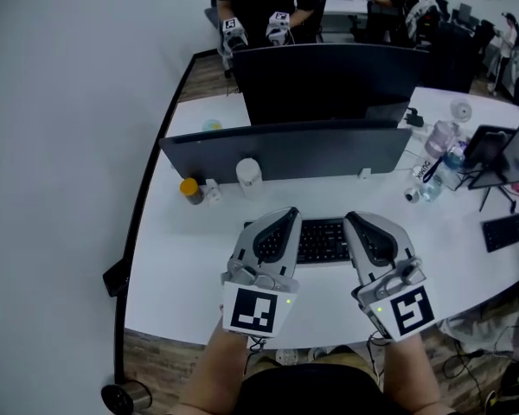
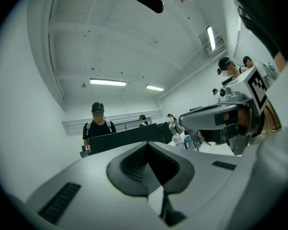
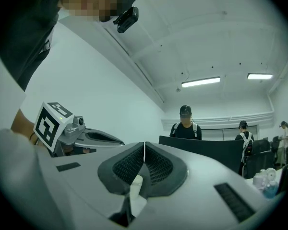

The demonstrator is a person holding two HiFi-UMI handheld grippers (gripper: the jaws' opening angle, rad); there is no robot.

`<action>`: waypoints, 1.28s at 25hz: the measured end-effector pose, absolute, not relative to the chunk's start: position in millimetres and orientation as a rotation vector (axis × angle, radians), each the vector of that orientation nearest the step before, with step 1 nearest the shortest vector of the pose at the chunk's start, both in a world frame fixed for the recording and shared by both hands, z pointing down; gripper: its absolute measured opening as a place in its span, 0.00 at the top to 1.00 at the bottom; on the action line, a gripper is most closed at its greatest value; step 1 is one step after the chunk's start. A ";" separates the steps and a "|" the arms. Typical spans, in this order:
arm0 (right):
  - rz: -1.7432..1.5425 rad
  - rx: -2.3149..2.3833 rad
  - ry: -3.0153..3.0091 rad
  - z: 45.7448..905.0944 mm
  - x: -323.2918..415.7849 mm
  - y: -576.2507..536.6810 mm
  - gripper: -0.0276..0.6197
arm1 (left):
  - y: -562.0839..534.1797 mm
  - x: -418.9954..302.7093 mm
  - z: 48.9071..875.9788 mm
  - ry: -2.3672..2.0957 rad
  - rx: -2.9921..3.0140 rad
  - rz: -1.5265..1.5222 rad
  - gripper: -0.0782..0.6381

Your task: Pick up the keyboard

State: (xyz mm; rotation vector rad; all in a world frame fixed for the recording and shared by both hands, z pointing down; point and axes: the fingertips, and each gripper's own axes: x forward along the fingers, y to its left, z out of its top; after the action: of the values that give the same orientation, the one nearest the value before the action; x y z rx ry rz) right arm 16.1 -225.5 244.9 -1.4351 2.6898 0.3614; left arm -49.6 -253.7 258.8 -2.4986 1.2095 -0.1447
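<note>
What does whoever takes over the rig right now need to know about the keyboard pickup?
Left gripper: jaws shut with nothing between them, over the keyboard's left end.
Right gripper: jaws shut and empty, over its right end.
Keyboard: appears to lie on the white desk; only its middle shows between the two grippers.
Done: both grippers are at the keyboard, one at each end.
Left: no grip yet. The jaws probably need to open, take hold of the keyboard and lift it.
</note>
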 end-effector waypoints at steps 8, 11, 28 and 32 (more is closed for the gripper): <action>0.368 -1.358 2.701 239.7 41.3 -242.6 0.91 | -269.5 -28.1 255.1 1.272 -2.449 -0.156 0.88; 0.361 -1.331 2.707 241.8 50.8 -247.8 0.91 | -273.0 -19.5 256.4 1.294 -2.433 -0.170 0.88; 0.373 -1.213 2.735 248.6 66.4 -243.6 0.91 | -266.6 10.1 261.7 1.329 -2.393 -0.204 0.88; 0.388 -1.213 2.724 245.6 67.8 -241.3 0.91 | -264.8 14.5 259.3 1.312 -2.388 -0.200 0.88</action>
State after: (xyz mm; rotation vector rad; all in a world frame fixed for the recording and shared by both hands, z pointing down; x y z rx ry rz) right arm 67.8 -241.3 245.6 -1.2135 2.7241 0.3881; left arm 14.5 -264.8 259.3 -2.3877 1.3119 -0.1996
